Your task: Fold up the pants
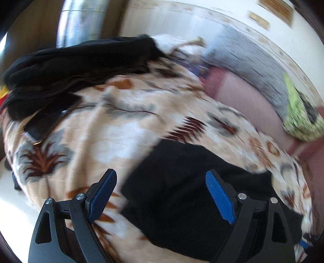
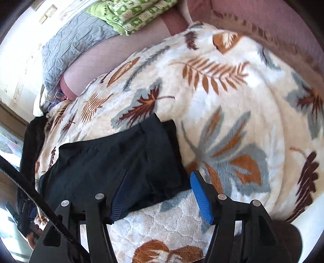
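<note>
Folded black pants [image 1: 182, 192] lie flat on a leaf-patterned cream blanket [image 1: 113, 129]. In the right wrist view the pants [image 2: 113, 161] form a neat dark rectangle on the blanket [image 2: 222, 101]. My left gripper [image 1: 162, 194] is open and empty, hovering above the pants' left edge. My right gripper [image 2: 160, 196] is open and empty, above the pants' near right corner. The left wrist view is motion-blurred.
A heap of other black clothes [image 1: 70, 68] with a belt lies at the blanket's far left. A grey quilt [image 1: 249, 62], a green patterned cloth [image 1: 299, 113] and a pink sheet [image 1: 243, 95] lie beyond. In the right wrist view, the green cloth [image 2: 131, 16] lies at the top.
</note>
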`<state>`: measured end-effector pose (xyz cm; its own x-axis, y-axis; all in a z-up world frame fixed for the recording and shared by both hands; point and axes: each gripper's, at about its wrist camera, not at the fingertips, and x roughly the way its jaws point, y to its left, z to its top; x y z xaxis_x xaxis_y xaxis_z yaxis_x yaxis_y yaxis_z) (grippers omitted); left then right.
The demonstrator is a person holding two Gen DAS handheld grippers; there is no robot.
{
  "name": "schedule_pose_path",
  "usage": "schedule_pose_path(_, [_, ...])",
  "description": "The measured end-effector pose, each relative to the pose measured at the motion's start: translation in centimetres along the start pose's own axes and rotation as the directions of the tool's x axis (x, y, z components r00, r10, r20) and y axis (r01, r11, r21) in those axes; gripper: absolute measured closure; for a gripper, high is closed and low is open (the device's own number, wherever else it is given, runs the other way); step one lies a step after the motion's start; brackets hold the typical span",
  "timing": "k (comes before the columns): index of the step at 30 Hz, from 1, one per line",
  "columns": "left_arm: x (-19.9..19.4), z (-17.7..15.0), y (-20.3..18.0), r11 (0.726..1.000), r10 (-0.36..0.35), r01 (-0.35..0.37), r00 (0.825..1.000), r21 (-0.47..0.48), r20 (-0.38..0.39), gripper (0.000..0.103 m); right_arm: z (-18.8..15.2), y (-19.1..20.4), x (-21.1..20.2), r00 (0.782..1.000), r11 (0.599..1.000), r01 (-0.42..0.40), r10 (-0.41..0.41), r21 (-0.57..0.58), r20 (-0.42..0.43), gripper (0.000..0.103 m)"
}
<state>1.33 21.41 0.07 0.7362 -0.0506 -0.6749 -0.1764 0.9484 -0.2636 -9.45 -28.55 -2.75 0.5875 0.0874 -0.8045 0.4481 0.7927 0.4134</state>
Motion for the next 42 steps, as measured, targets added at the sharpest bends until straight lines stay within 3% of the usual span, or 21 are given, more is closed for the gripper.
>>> schedule_pose_path(4, [-0.9, 0.6, -7.1, 0.969, -0.113, 0.123, 0.992, 0.214, -0.059, 0.014, -1.5, -1.4, -0.4, 0.999, 0.999, -0.031, 0.030, 0.044, 0.016, 0.037])
schedule_pose_path(7, [-0.3, 0.2, -14.3, 0.896, -0.212, 0.255, 0.965, 0.364, -0.156, 0.014, -3.2, -1.6, -1.2, 0.993, 0.991, -0.112, 0.109, 0.080, 0.043, 0.036])
schedule_pose_path(10, [1.5, -1.0, -20.5, 0.827, -0.281, 0.394, 0.907, 0.400, -0.313, 0.014, -4.4, -1.6, -0.4, 0.980, 0.973, -0.198, 0.197, 0.117, 0.020, 0.033])
schedule_pose_path(13, [3.6, -3.5, -28.2, 0.742, -0.301, 0.507, 0.836, 0.438, -0.458, 0.014, -4.7, -1.7, 0.9, 0.980, 0.973, -0.197, 0.199, 0.120, -0.004, 0.033])
schedule_pose_path(17, [5.4, -7.1, -36.8, 0.622, -0.254, 0.568, 0.798, 0.540, -0.547, 0.014, -3.7, -1.5, 1.2, 0.982, 0.978, -0.189, 0.187, 0.083, 0.033, 0.033])
schedule_pose_path(19, [6.4, -8.4, -39.6, 0.580, -0.232, 0.589, 0.781, 0.563, -0.579, 0.014, -3.0, -1.3, 1.5, 0.985, 0.984, -0.170, 0.168, 0.051, 0.048, 0.033])
schedule_pose_path(24, [9.4, -12.3, -46.1, 0.510, -0.181, 0.673, 0.693, 0.536, -0.698, 0.014, -2.6, -0.9, 2.2, 0.982, 0.985, -0.174, 0.174, 0.000, 0.080, 0.031])
schedule_pose_path(27, [10.2, -14.3, -48.1, 0.459, -0.143, 0.692, 0.677, 0.558, -0.722, 0.014, -2.9, -0.8, 2.4, 0.979, 0.984, -0.176, 0.177, -0.024, 0.103, 0.031])
schedule_pose_path(31, [10.3, -17.4, -49.9, 0.340, -0.067, 0.715, 0.666, 0.610, -0.743, 0.018, -2.7, -0.9, 2.7, 0.973, 0.981, -0.193, 0.194, -0.024, 0.125, 0.031])
schedule_pose_path(32, [10.1, -18.2, -50.0, 0.305, -0.047, 0.715, 0.671, 0.629, -0.740, 0.023, -2.7, -1.0, 2.8, 0.972, 0.980, -0.196, 0.197, -0.020, 0.132, 0.031])
schedule_pose_path(33, [9.7, -18.6, -49.9, 0.280, -0.046, 0.693, 0.701, 0.664, -0.712, 0.032, -2.6, -1.0, 2.9, 0.971, 0.980, -0.196, 0.196, -0.019, 0.138, 0.031])
schedule_pose_path(34, [9.3, -18.5, -49.8, 0.266, -0.065, 0.707, 0.691, 0.655, -0.720, 0.052, -2.5, -0.8, 3.0, 0.972, 0.982, -0.187, 0.188, -0.025, 0.143, 0.035])
schedule_pose_path(35, [8.9, -18.2, -49.7, 0.268, -0.080, 0.717, 0.683, 0.644, -0.726, 0.067, -2.2, -0.7, 3.1, 0.975, 0.985, -0.168, 0.172, -0.035, 0.144, 0.056])
schedule_pose_path(36, [8.8, -18.0, -49.6, 0.274, -0.082, 0.713, 0.685, 0.645, -0.723, 0.083, -2.0, -0.6, 3.2, 0.976, 0.986, -0.162, 0.167, -0.042, 0.139, 0.069])
schedule_pose_path(37, [8.6, -17.2, -49.4, 0.292, -0.106, 0.733, 0.663, 0.614, -0.741, 0.086, -1.9, -0.6, 3.5, 0.975, 0.982, -0.185, 0.189, -0.037, 0.121, 0.074])
schedule_pose_path(42, [7.8, -14.2, -47.6, 0.359, -0.200, 0.765, 0.622, 0.534, -0.757, 0.088, -1.6, 0.1, 2.6, 0.968, 0.977, -0.206, 0.213, -0.062, 0.130, 0.078])
